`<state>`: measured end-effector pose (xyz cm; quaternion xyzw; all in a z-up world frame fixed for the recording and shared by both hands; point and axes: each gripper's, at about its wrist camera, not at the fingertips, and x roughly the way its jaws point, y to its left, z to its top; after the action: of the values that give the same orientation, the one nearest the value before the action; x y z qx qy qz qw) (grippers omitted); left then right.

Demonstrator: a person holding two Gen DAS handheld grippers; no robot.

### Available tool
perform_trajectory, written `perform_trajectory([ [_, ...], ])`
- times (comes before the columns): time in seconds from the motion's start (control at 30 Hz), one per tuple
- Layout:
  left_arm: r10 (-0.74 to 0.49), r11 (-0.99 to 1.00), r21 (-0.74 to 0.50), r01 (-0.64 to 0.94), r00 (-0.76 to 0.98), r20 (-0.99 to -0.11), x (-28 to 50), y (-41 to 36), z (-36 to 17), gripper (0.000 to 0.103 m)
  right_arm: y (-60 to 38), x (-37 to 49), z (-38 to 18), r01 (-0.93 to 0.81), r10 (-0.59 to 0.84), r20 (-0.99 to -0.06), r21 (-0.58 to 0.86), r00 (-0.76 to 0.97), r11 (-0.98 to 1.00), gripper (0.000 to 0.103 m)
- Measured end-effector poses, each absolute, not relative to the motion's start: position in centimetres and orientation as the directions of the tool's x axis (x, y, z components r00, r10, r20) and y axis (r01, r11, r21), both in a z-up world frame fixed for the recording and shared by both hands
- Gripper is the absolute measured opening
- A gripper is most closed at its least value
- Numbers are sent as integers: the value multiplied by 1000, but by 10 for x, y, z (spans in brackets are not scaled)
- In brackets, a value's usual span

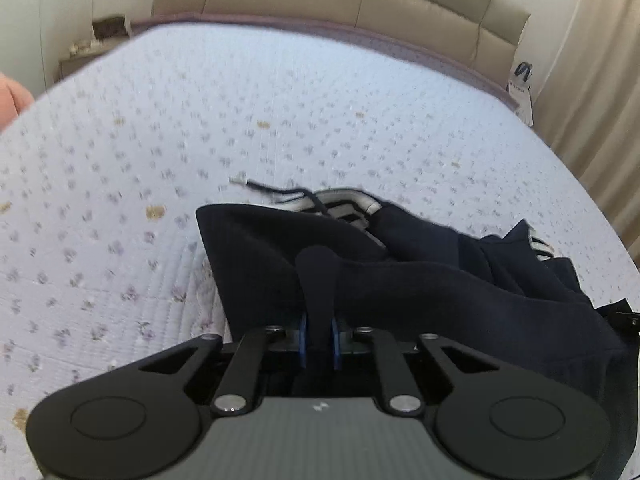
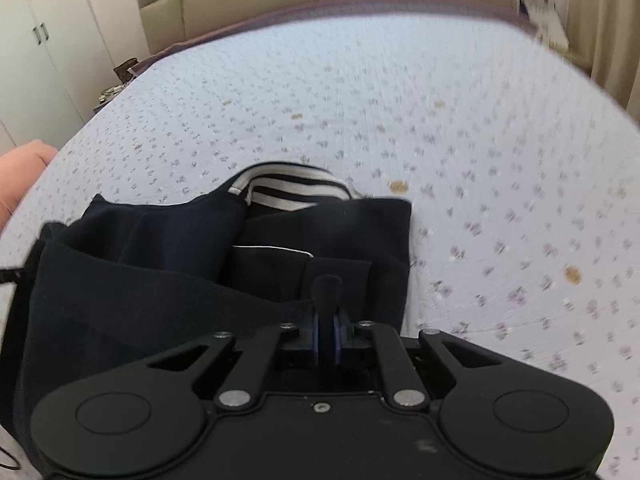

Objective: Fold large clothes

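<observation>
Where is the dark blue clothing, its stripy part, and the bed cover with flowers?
dark blue clothing (image 2: 160, 280): right wrist view, main fabric.
stripy part (image 2: 284, 190): right wrist view, striped band.
bed cover (image 1: 280, 100): left wrist view, bare flowered area.

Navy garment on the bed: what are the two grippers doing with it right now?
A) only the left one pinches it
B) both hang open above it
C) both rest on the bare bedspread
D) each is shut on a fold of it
D: the left gripper and the right gripper each have dark fabric of the navy garment pinched between closed fingers.

Soft even daylight, source unclear; bedspread (image 1: 320, 120) motion-blurred, fisheye bending edges, dark garment (image 2: 160, 272) perhaps underexposed.
</observation>
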<state>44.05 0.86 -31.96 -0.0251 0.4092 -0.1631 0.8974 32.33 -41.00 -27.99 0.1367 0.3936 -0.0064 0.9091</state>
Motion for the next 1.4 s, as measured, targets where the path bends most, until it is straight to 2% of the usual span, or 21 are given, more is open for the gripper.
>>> perform_trajectory([
  [0.33, -364, 931, -247, 267, 717, -594, 397, 25, -256, 12, -414, 301, -223, 140, 67, -619, 280, 783, 950, 7],
  [0.5, -394, 916, -280, 288, 779, -488, 416, 21, -227, 11, -417, 322, -188, 131, 14, -512, 247, 859, 960, 7],
  [0.67, -335, 934, -267, 238, 847, -414, 466, 13, -212, 11, -426, 383, -170, 133, -26, -420, 228, 907, 965, 7],
  [0.77, -259, 960, -219, 174, 846, -467, 504, 2, -236, 11, -430, 436, -197, 149, -4, -498, 251, 867, 956, 7],
  [0.9, -91, 995, -34, 91, 755, -649, 545, -27, -313, 12, -419, 493, -271, 210, -24, -675, 195, 737, 958, 8],
  [0.97, -43, 996, 25, 87, 704, -709, 553, -36, -349, 15, -413, 509, -302, 235, -43, -754, 150, 655, 960, 17],
  [1.0, -29, 996, 41, 83, 699, -715, 553, -38, -358, 22, -411, 513, -313, 233, -39, -778, 139, 627, 963, 21],
  [1.03, -12, 995, 61, 78, 713, -701, 550, -40, -359, 24, -410, 514, -319, 225, -41, -788, 125, 614, 966, 28],
  [1.07, -13, 995, 63, 79, 721, -693, 548, -39, -356, 24, -409, 511, -317, 220, -55, -784, 106, 618, 970, 37],
  [1.17, -6, 997, 54, 56, 746, -666, 537, -32, -335, 35, -407, 490, -288, 204, -85, -736, 73, 672, 976, 44],
  [1.2, 1, 997, 60, 49, 761, -649, 529, -31, -324, 35, -405, 478, -272, 183, -82, -712, 67, 698, 981, 47],
  [1.27, -30, 997, 41, 70, 787, -616, 509, -24, -303, 35, -395, 448, -243, 131, -45, -674, 78, 738, 988, 60],
  [1.33, -98, 993, -11, 115, 785, -612, 484, -25, -286, 34, -375, 420, -223, 79, 45, -667, 155, 744, 985, 64],
  [1.4, -177, 983, -85, 160, 753, -633, 457, -31, -280, 32, -349, 394, -219, 37, 140, -681, 239, 719, 970, 62],
])
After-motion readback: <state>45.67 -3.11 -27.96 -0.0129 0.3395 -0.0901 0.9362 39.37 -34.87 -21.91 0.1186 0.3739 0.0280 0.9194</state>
